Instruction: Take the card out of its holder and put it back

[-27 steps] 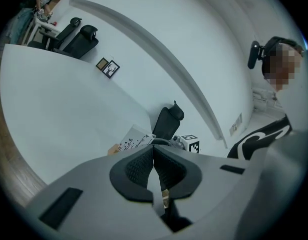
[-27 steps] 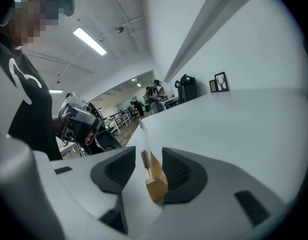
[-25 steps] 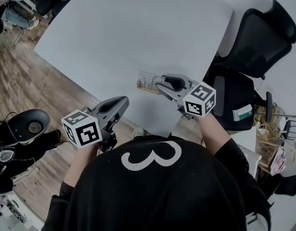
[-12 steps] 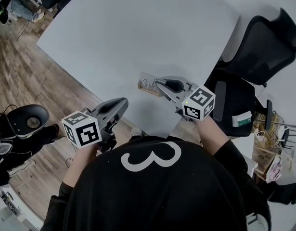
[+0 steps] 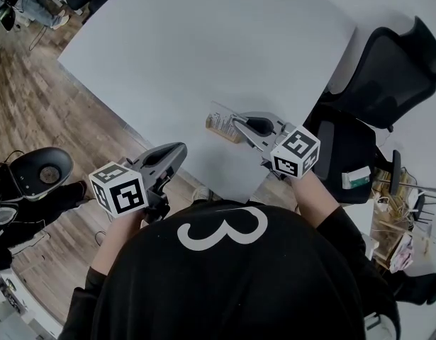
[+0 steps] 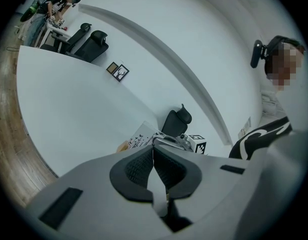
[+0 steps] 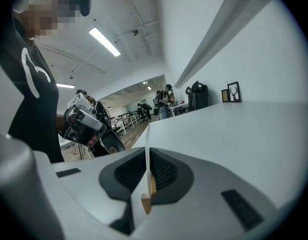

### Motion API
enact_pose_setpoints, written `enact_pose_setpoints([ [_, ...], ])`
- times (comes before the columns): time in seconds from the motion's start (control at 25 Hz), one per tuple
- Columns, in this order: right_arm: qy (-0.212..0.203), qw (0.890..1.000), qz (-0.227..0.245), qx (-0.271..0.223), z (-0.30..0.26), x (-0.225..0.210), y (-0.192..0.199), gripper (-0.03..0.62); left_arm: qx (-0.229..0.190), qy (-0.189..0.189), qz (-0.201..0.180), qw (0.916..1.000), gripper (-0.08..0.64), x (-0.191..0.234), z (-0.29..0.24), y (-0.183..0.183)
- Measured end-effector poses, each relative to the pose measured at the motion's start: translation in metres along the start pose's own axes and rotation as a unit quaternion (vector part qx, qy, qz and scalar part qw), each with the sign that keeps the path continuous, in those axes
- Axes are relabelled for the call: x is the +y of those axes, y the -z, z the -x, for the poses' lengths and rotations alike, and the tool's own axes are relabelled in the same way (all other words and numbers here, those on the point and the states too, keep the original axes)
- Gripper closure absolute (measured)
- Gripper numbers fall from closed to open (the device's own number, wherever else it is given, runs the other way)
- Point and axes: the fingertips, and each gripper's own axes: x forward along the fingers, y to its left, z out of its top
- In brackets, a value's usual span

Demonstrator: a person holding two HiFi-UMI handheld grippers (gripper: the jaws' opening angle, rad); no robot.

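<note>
A white printed card (image 5: 218, 121) stands in a small wooden holder (image 5: 223, 133) near the front edge of the white table (image 5: 203, 48). My right gripper (image 5: 236, 125) reaches it from the right, its jaws closing with the card between them. The right gripper view shows the card (image 7: 146, 149) edge-on between the pads and the holder (image 7: 146, 202) below. My left gripper (image 5: 181, 151) hovers shut and empty beyond the table's front edge, left of the card. From the left gripper view, the card (image 6: 141, 138) and the right gripper (image 6: 181, 141) lie just past the shut left gripper (image 6: 154, 156).
A black office chair (image 5: 388, 55) stands at the table's right side, with a second black seat (image 5: 40, 179) on the wooden floor at the left. Two small picture frames (image 6: 117, 71) sit at the table's far end.
The right gripper's jaws have come together around the card. The left gripper has stayed where it was.
</note>
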Motion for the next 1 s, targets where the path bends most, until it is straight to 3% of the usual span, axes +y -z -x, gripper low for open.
enact_pose_setpoints([
  [0.68, 0.056, 0.997, 0.057, -0.021, 0.021, 0.010, -0.048, 0.568, -0.029, 0.044, -0.024, 0.9983, 0.546, -0.010, 0.021, -0.015],
  [1.0, 0.092, 0.992, 0.067, -0.055, 0.041, 0.032, -0.082, 0.568, -0.043, 0.077, -0.042, 0.9952, 0.546, -0.022, 0.033, -0.027],
])
